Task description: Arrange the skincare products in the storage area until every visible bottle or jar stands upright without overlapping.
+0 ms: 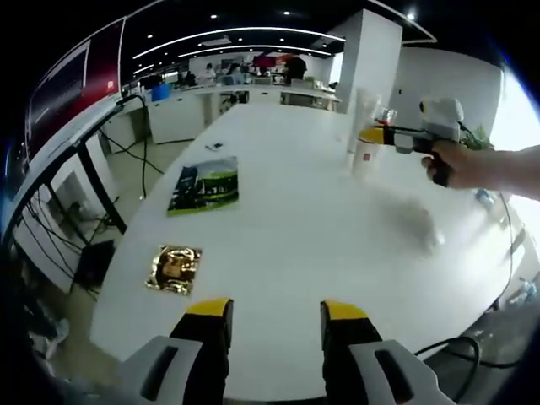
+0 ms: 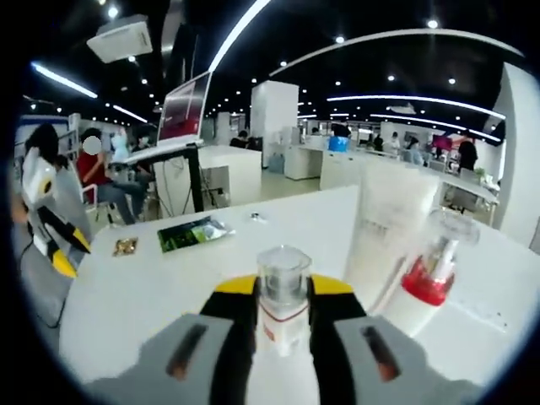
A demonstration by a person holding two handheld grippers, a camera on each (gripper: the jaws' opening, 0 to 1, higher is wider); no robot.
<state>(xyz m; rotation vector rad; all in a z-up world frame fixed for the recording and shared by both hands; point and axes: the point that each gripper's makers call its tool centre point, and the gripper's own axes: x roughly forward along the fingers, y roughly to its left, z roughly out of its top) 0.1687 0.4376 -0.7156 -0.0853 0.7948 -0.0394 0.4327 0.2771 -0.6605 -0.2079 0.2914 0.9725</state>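
Skincare bottles at the far side of a white table, one of them clamped in the right gripper.

In the left gripper view, the left gripper (image 1: 277, 316) is held above the white table (image 1: 287, 211) with its yellow-tipped jaws apart and nothing between them. A green packet (image 1: 204, 186) and a gold sachet (image 1: 174, 268) are seen lying flat to the left. Across the table, the right gripper (image 1: 376, 134) (held by a hand (image 1: 462, 166)) is set against a small white bottle (image 1: 366, 157), beside a tall white tube (image 1: 363, 118).

In the right gripper view, the white bottle (image 2: 283, 314) with a clear cap is gripped upright between the jaws. Just to its right, the tall white tube (image 2: 390, 236) and a red-collared pump bottle (image 2: 426, 283) are seen standing upright, close together. The left gripper (image 2: 52, 226) is visible at the left edge.
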